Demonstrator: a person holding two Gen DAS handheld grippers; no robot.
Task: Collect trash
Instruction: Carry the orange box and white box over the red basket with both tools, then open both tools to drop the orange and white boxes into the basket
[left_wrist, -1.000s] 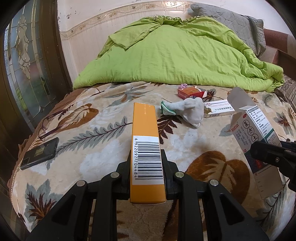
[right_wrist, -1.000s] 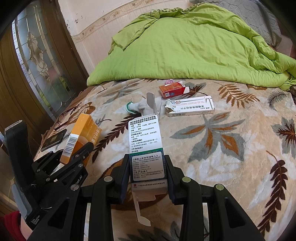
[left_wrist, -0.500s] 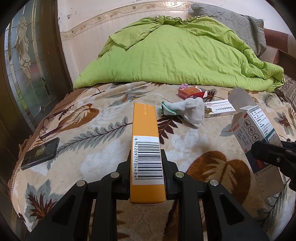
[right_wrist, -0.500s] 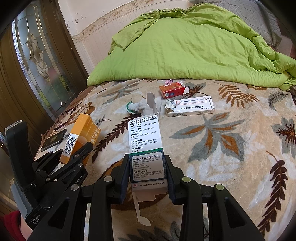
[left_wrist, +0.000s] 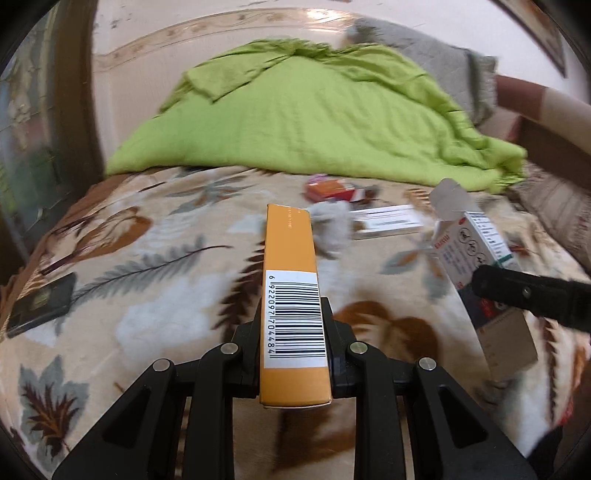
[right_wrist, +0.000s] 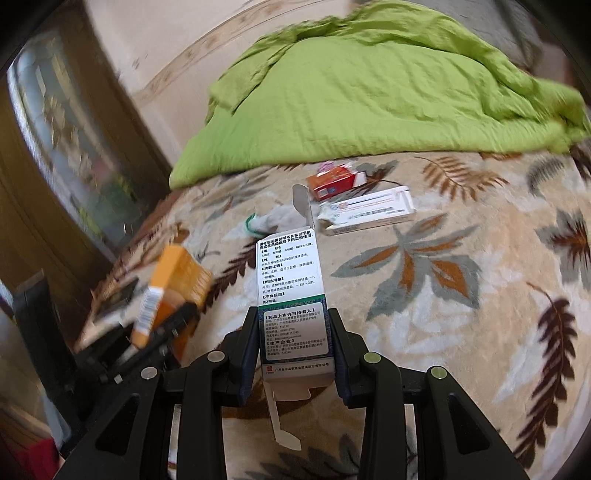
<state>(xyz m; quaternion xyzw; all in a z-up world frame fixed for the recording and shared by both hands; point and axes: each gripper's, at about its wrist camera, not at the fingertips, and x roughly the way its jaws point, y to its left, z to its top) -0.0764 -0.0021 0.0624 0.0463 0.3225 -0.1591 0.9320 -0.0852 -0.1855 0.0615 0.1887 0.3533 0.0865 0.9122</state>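
Trash left on bed: red box (right_wrist: 334, 182) and long white box (right_wrist: 369, 212) ahead of right tool (right_wrist: 295, 347), long axis crosswise; both tools full, left tool (left_wrist: 293, 343) clamping orange box (left_wrist: 291, 295), right clamping medicine box (right_wrist: 290, 288).

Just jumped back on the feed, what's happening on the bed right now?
Both tongs are loaded. The left tongs are shut on an orange box, the right tongs on a white medicine box with its flaps open, both held above the leaf-print blanket. Left on the blanket: a red box, a long white box and a crumpled grey piece. A dark phone lies near the left edge.
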